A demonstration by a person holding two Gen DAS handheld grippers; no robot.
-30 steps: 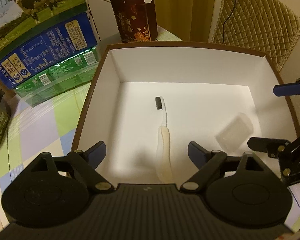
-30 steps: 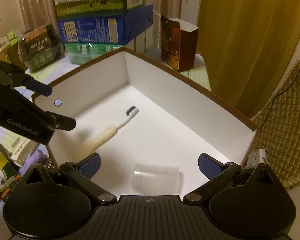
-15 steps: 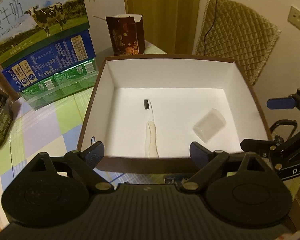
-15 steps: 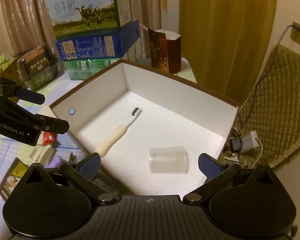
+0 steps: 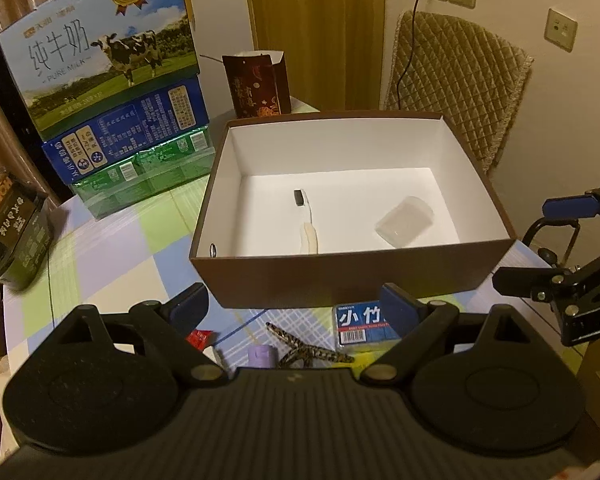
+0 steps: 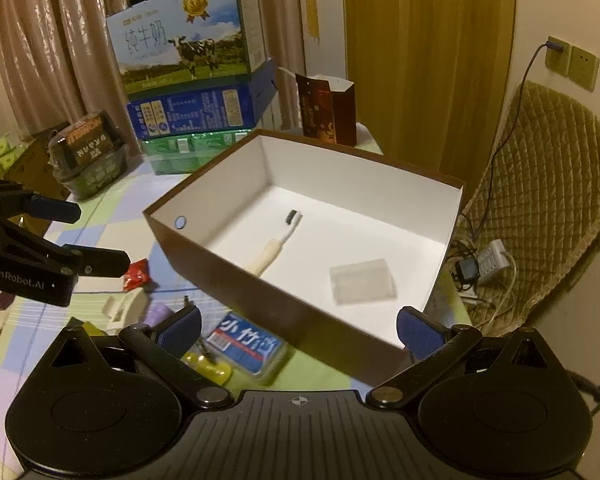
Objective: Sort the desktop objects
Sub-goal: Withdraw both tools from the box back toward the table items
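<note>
Bench (image 5: 112, 256) under a checked cloth of pale green, lilac and white, spread beneath both grippers. Stack of printed cartons (image 5: 112, 92), cow-picture milk box on top, blue one under it, green one lowest, far ahead and to the left of the left gripper (image 5: 296, 306). Large brown cardboard box with a white inside (image 5: 352, 276) just ahead of both grippers, open at the top. Dark red paper gift bag (image 5: 258, 86) upright beyond the box's far left corner.

Inside the box, ahead of the left gripper: cream-handled toothbrush with a dark head (image 5: 307, 224) lying flat, bristle end pointing away; clear plastic cup (image 5: 404, 222) on its side to the right of it, well apart. From the right gripper (image 6: 299, 330), the cup (image 6: 362, 282) close ahead and the toothbrush (image 6: 278, 242) further off to the left.

Left gripper released, blue pads spread wide, nothing between them. Right gripper likewise spread wide and empty.

On the cloth between the box's near wall and the grippers: blue and white flat packet with Chinese lettering (image 5: 360, 326), partly behind the left gripper's right finger; patterned cord (image 5: 300, 346) beside it; small lilac cylinder (image 5: 262, 356); small red wrapper (image 5: 199, 337) near the left finger.
</note>
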